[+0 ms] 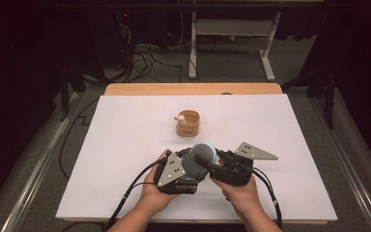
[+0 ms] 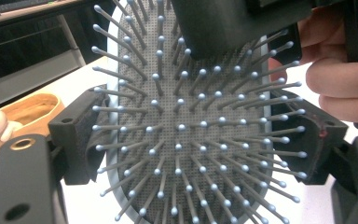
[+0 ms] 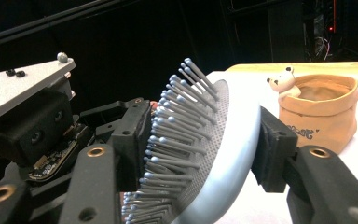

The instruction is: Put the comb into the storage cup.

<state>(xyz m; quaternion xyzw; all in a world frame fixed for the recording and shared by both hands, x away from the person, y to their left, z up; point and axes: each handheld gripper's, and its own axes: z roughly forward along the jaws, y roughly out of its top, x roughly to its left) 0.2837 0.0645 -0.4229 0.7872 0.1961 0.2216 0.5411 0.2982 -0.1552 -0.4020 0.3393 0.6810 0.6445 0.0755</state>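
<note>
A: Item nearest: hairbrush (image 2: 186, 135), bristles facing the left claw's camera, long axis upright, held above the table's (image 1: 125, 145) near middle.

B: Claws?

A: Left claw (image 2: 191, 140) clamped across its edges; right claw (image 3: 205, 154) squeezing bristles and back.

B: Surroundings?

A: Tan pouch (image 1: 188, 123) with bear (image 1: 178, 117) beyond; open table around.

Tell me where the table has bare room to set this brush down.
The white table is bare left of the basket and hands, and right of them toward the far right corner. The strip between basket and brush is narrow. It is crowded at front centre, where both tongs hold the brush.
</note>
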